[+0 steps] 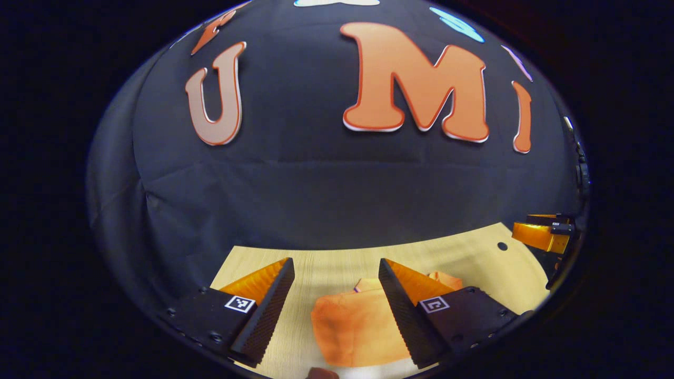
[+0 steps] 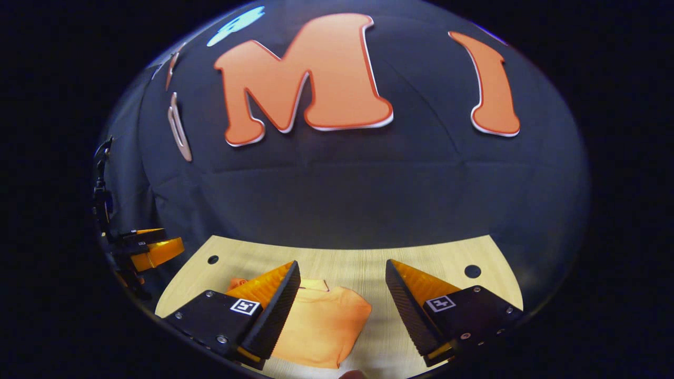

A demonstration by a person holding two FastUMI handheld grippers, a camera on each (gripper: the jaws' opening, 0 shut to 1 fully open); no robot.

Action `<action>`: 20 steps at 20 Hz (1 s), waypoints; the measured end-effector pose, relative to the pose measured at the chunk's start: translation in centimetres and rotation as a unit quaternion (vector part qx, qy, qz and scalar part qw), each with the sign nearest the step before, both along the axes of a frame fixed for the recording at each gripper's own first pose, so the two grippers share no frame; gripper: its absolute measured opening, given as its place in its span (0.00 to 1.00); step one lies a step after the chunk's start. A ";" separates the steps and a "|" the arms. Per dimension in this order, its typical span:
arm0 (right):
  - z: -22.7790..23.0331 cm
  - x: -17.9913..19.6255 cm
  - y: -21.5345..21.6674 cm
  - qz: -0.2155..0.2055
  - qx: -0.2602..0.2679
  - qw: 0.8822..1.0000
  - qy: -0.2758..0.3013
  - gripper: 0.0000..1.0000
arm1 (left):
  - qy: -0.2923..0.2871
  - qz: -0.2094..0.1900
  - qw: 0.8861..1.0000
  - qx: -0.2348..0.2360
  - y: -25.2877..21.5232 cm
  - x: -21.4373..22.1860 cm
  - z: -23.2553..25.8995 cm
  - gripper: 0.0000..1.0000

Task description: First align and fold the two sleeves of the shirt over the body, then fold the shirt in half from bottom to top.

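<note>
An orange shirt point(image 1: 355, 329) lies on the light wooden table point(image 1: 326, 266), and its visible part looks folded into a compact shape. In the left gripper view my left gripper point(image 1: 335, 276) hangs open above it, the shirt showing between and under its fingers. The right gripper view has the same shirt point(image 2: 321, 326) under its left finger, with my right gripper point(image 2: 342, 279) open above the table point(image 2: 347, 260) and nothing between its fingers. At the right edge of the left gripper view sits the right gripper point(image 1: 545, 231); the left gripper point(image 2: 150, 247) appears at the left edge of the right gripper view.
The booth's black cloth wall point(image 1: 326, 189) rises right behind the table's far edge. Round holes point(image 2: 472, 271) mark the tabletop near its far corners. A fingertip point(image 1: 321, 373) pokes in at the bottom edge of the left gripper view.
</note>
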State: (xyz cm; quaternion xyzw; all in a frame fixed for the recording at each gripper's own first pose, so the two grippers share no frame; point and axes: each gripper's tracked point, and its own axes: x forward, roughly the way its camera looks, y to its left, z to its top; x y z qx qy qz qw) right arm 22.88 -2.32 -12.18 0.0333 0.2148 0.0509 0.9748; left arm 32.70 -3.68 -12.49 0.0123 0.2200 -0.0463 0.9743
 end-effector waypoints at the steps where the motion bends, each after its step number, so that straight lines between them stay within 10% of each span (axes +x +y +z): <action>1: 1.2 -0.9 0.2 0.000 -0.007 1.000 -0.016 0.98 | -0.015 -0.002 1.000 -0.001 -0.1 -1.2 1.2 0.97; 20: 12.4 -18.0 5.7 0.015 -0.042 0.980 -0.193 0.98 | -0.207 -0.028 0.978 -0.026 -2.1 -20.9 13.1 0.96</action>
